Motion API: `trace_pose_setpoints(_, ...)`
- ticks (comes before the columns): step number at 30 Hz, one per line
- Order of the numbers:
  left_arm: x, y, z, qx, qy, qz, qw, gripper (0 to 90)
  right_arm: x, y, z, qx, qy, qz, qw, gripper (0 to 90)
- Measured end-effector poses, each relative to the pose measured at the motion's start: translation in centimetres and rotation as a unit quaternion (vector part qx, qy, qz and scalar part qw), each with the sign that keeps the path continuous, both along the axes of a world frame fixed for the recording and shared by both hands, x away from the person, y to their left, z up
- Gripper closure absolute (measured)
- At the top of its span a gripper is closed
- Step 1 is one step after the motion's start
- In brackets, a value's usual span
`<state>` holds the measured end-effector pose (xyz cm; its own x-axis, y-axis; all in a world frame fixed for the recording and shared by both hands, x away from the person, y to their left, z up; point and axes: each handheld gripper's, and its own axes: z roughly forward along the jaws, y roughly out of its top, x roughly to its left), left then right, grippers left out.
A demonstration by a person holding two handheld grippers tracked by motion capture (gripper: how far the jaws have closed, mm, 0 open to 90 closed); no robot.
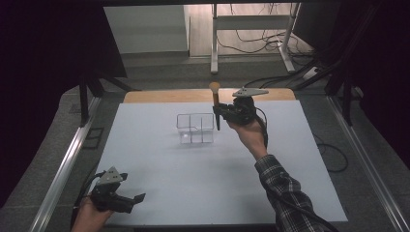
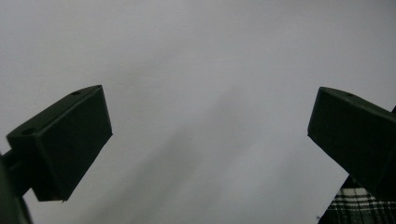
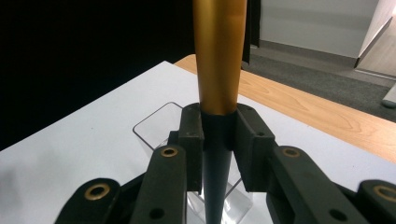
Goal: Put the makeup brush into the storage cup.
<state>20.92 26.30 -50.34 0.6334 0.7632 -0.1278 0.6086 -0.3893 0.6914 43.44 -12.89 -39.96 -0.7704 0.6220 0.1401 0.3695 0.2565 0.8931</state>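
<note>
Two jaws of the right gripper (image 1: 218,112) clamp a makeup brush (image 1: 215,104) upright, handle aimed down for the clear organizer (image 1: 195,128) just below; the left gripper (image 1: 137,199) idles open.

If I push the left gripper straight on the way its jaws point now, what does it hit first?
Probably just the white table surface. The left gripper is open with nothing between its jaws, which angle low over the table; a plaid sleeve sits off to one side.
</note>
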Motion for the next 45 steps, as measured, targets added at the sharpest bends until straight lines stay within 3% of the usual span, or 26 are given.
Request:
trace_pose_setpoints(17,0.1,0.0,-0.1,0.001,0.0,0.001,1.0,0.1,1.0,1.3,-0.1,-0.001,-0.012,-0.001,0.9999,73.5)
trace_pose_setpoints(45,0.1,0.1,0.0,-0.003,0.004,-0.001,1.0,0.1,1.6,3.2,-1.8,-0.017,-0.017,-0.001,0.9997,73.5)
